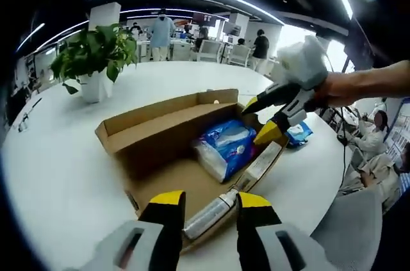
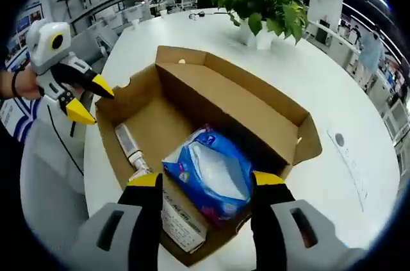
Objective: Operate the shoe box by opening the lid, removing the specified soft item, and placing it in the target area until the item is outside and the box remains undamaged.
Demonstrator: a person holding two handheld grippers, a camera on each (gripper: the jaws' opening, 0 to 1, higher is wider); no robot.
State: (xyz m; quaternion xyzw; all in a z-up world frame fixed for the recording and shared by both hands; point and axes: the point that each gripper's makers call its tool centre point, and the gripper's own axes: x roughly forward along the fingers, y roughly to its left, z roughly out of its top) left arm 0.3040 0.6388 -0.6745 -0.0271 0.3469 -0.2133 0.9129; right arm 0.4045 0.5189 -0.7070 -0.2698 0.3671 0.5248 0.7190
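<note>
Two yellow-tipped tools hover over the open brown cardboard shoe box (image 2: 211, 111) on the white bench (image 2: 333, 91). Lid already raised; extraction remains. Right tool (image 2: 206, 181), jaws spread and empty, straddles the blue-and-white soft plastic pack (image 2: 208, 172) just ahead. Left tool (image 1: 206, 202), likewise spread and empty, faces a silver tube (image 1: 208, 214). Pack lettering illegible.

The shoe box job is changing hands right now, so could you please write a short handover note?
Left gripper: open, empty, at the box's near edge.
Right gripper: open, empty, above the blue soft pack.
Shoe box: on the white table, lid already open. Inside lie the pack, a silver tube and a white carton.
Done: opening.
Left: lift the pack out and set it in the target area.
</note>
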